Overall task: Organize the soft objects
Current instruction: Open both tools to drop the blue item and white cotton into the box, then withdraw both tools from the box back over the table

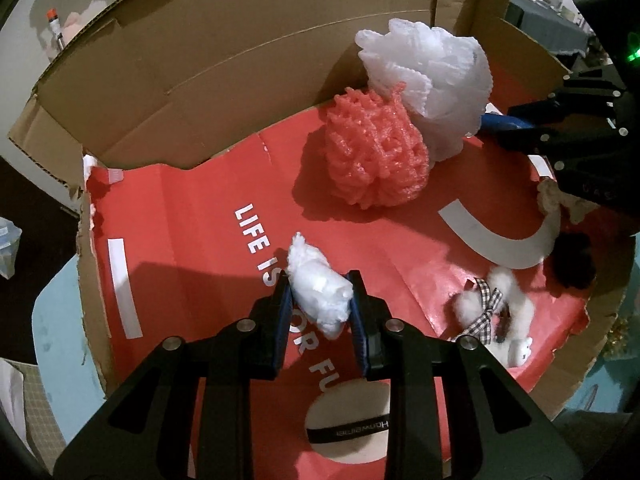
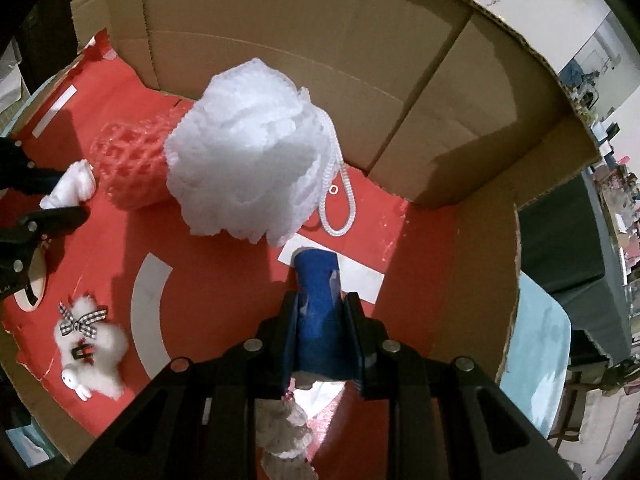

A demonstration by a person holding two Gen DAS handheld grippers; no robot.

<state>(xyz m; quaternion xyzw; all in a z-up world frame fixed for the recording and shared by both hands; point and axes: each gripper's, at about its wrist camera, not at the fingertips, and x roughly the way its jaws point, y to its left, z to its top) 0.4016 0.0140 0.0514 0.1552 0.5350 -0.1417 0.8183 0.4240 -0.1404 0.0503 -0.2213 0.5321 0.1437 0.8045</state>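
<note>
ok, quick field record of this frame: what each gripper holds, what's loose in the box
left gripper: shut on white cotton wad
right gripper: shut on blue roll
surface: red printed cardboard box, brown flaps up behind
loose: pink mesh puff touching white mesh puff; fluffy white toy with checked bow; round pad

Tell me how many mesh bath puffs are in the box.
2. The white puff sits near the cardboard back wall; the red puff lies against it, on the left gripper's side. Others could be hidden behind them.
</note>
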